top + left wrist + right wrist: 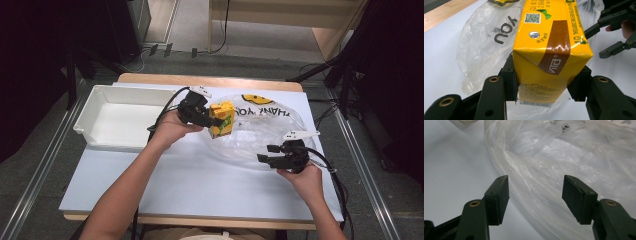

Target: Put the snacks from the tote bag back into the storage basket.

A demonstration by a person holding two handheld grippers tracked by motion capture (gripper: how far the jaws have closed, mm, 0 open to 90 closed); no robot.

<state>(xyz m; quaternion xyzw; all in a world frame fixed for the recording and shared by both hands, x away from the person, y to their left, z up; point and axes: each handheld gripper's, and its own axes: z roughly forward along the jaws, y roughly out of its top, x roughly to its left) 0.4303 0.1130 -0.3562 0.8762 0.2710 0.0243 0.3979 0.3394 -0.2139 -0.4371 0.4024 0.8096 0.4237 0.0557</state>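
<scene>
Table-top white bin [107,117] lies empty beside plastic bag [260,132].

Yellow cardboard drink carton [222,119] sits mid-frame, clamped in left gripper [216,121], at left edge of clear crinkled plastic bag [260,131]. White rectangular plastic tray [100,100] lies left. Right gripper [262,158], lower right, at bag's near edge, possibly touching it. All over white table sheet [190,185].

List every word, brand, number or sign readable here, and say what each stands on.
"VITA": brown band of the yellow drink carton.
"...BEFORE DISPOSAL": carton's side edge, start unclear.
QR code and fine print on the carton: too small to read.
"THANK YOU", seen upside down, under a yellow smiley face: clear plastic bag.
"YOU", upside down: the bag in the left gripper view.
</scene>
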